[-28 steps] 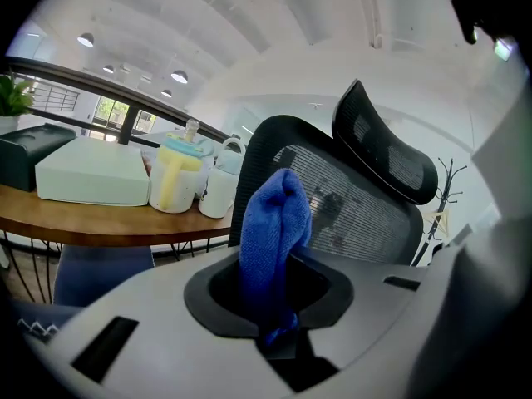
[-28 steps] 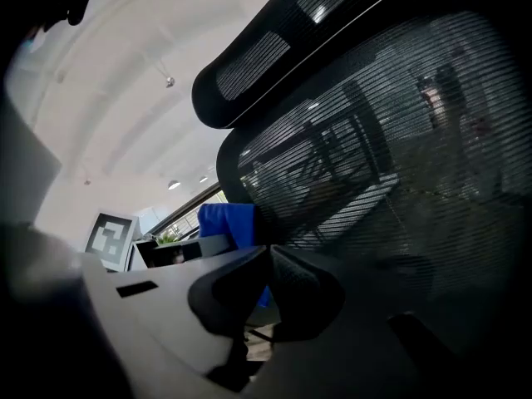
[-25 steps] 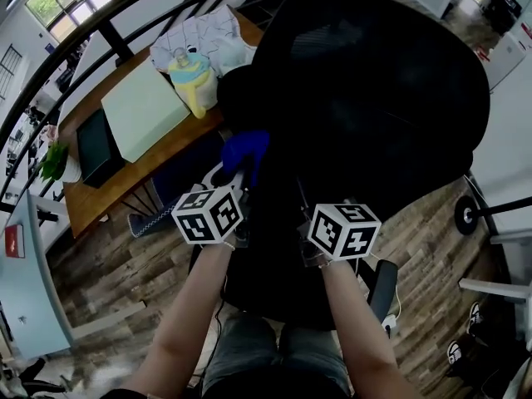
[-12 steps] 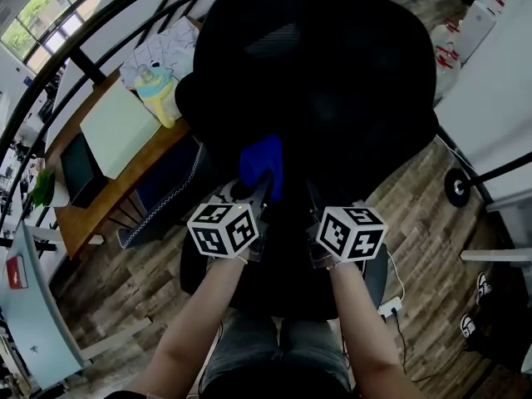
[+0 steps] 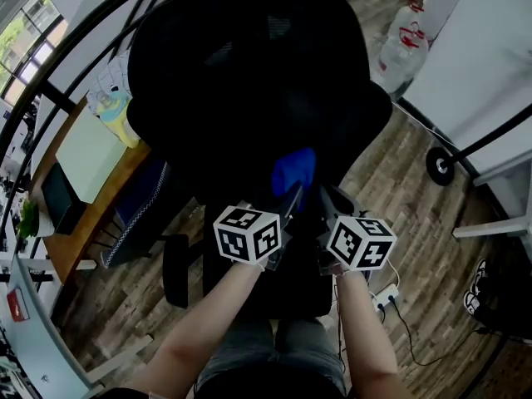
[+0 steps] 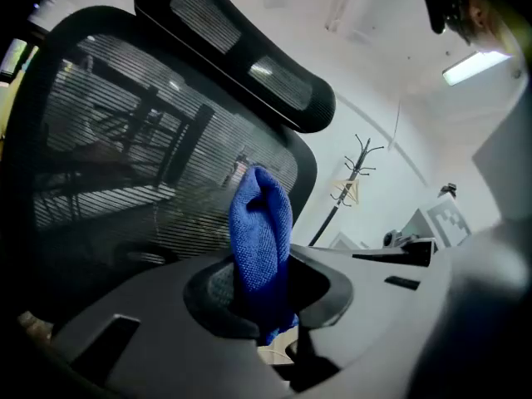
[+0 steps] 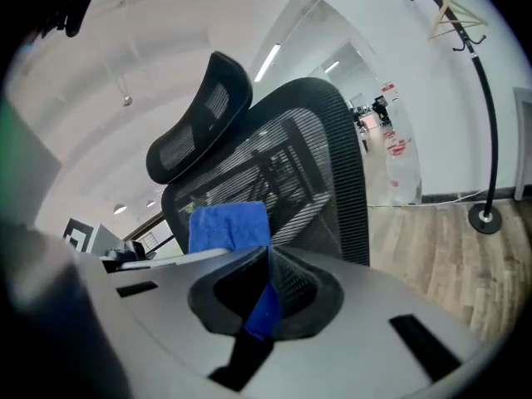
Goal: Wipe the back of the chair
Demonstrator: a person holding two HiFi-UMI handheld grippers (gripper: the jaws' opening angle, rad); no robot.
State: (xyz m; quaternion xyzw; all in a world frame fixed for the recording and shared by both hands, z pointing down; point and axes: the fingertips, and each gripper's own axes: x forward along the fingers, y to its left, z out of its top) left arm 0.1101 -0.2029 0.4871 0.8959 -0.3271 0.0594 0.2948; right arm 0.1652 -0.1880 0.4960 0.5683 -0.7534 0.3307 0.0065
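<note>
Wood-plank flooring (image 5: 399,181) is seen beneath a black mesh office chair (image 5: 249,81), whose back fills the upper middle of the head view. To the chair's left a wooden bench (image 5: 106,196) is seen, with a pale green board (image 5: 83,152) lying on it. To the right a large water bottle (image 5: 407,44) stands on the floor beside a white wall. A coat stand (image 7: 490,98) is visible at the right edge of the right gripper view.

The left hand-held gripper (image 6: 264,277) is clamped on a blue cloth (image 6: 260,223). The cloth stands up out of the jaws in a folded bundle, and a small tail hangs below them. It is held at the lower part of the mesh back, well below the headrest (image 6: 241,56); whether it is pressed onto the mesh cannot be told.

The right hand-held gripper (image 7: 268,264) is held just beside the left one, on the cloth's right. Its jaws are drawn together, and a narrow strip of the same cloth is pinched in the slit between them. Both hand-held grippers are pointed at the chair back, and two bare forearms are seen reaching up to them from the bottom of the head view.
</note>
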